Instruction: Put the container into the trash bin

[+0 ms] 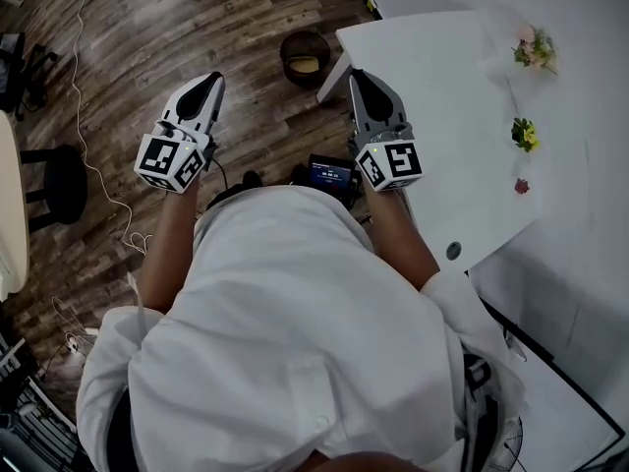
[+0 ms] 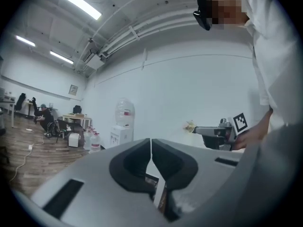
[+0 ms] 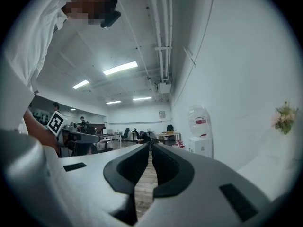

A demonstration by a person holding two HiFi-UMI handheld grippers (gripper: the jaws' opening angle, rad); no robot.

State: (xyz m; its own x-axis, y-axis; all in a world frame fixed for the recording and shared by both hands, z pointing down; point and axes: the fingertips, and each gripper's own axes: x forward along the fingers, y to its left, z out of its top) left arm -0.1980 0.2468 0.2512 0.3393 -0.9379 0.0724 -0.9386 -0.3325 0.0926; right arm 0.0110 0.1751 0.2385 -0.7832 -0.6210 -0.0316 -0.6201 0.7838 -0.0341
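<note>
A dark round trash bin stands on the wood floor beside the white table's corner, with a pale yellowish thing lying inside it. My left gripper is held out over the floor, to the left of and nearer than the bin, with its jaws shut and nothing between them. My right gripper hovers at the table's near left edge, also shut and empty. In the left gripper view the pads meet; in the right gripper view the pads almost touch. No container is in either gripper.
The white table fills the right side and carries small flower sprigs. A black stool and a white cable are on the floor at the left. A water dispenser stands by the far wall.
</note>
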